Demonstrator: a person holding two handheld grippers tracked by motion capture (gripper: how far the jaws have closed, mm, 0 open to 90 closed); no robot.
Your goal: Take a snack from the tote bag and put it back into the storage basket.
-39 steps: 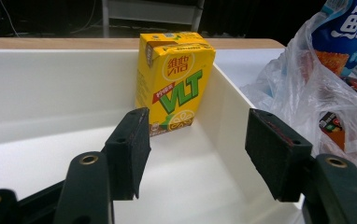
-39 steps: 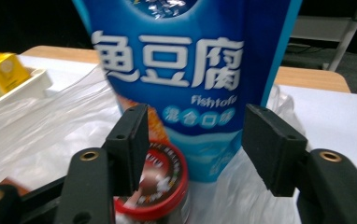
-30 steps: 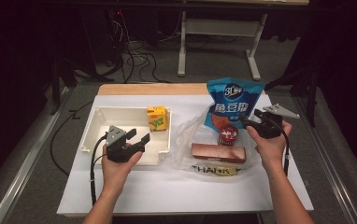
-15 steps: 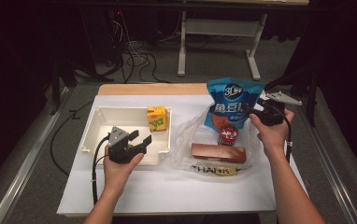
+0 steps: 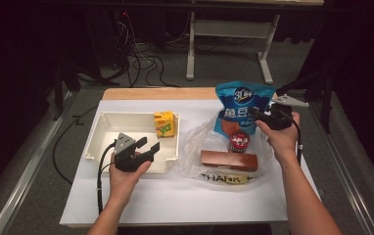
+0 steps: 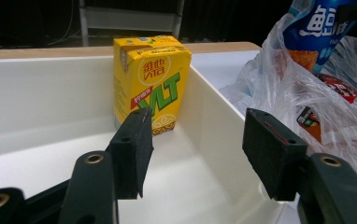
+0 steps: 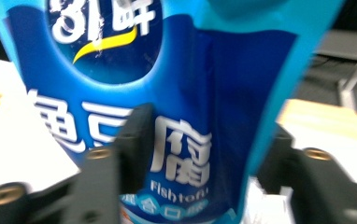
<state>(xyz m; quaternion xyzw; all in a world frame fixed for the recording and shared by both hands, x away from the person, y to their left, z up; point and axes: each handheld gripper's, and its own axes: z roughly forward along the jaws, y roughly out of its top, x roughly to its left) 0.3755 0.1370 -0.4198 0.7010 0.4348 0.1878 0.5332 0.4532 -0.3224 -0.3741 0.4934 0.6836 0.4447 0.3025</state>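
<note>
A blue snack bag (image 5: 239,105) stands upright in a clear plastic bag (image 5: 199,139) on the right of the table. My right gripper (image 5: 256,116) is at its right side. In the right gripper view the blue snack bag (image 7: 167,70) sits between the wide-apart jaws of the right gripper (image 7: 204,135). My left gripper (image 5: 148,145) hovers open over the near part of a white tray (image 5: 102,132). In the left gripper view the left gripper (image 6: 195,135) is empty and points at a yellow juice carton (image 6: 151,79) standing in the tray's far right corner (image 5: 164,124).
Inside the plastic bag (image 6: 270,79) lie a brown box (image 5: 228,160) and a small red-topped round container (image 5: 239,140). The white tray wall (image 6: 41,79) runs behind the carton. A white mat (image 5: 185,200) covers the table, with free room along its near edge.
My right gripper has risen and moved toward the far side, up to the blue snack bag's right side. The left gripper has stayed over the tray.
</note>
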